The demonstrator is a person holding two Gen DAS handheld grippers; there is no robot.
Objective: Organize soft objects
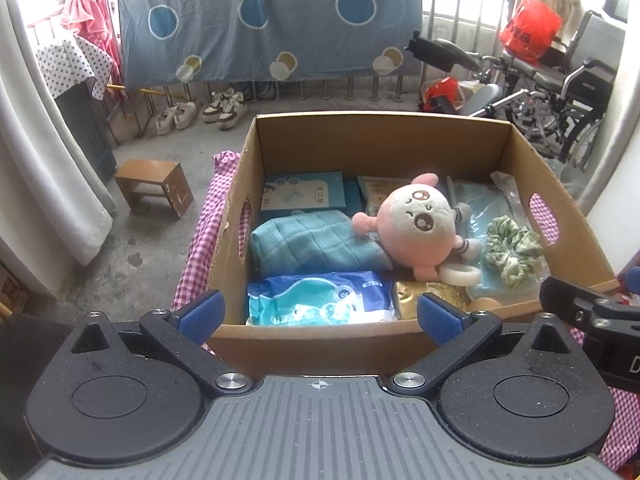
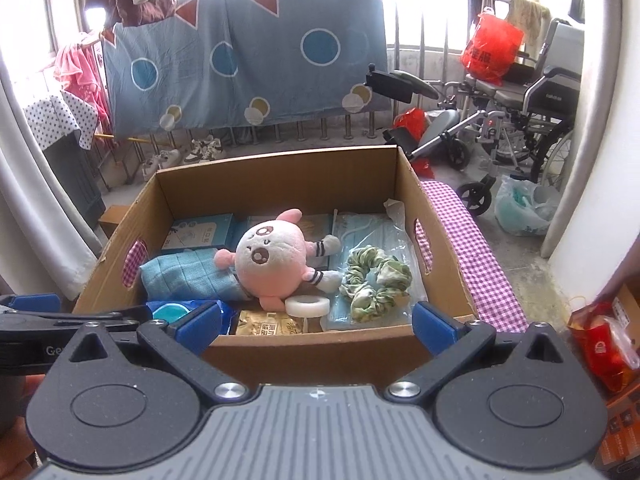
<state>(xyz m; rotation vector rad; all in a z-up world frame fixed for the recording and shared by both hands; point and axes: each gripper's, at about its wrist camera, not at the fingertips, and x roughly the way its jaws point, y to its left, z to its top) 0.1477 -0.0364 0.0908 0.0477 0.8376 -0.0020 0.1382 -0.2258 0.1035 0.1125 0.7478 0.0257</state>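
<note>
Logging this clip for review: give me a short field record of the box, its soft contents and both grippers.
container: cardboard box, open top, on pink checked cloth
plush toy: pink and white, lying in the middle, partly on teal towel
scrunchie: green, right of the toy, on blue packet
tape roll: white, beside the toy
left gripper: jaws open, empty
right gripper: jaws open, empty

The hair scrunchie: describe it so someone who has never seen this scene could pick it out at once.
Find the open cardboard box on the pink checked cloth. Inside, near its right wall, the scrunchie lies on a clear pack of pale blue face masks, just right of the pink plush toy. It is the only ruffled green fabric ring; the smooth white tape roll beside it is smaller.
</note>
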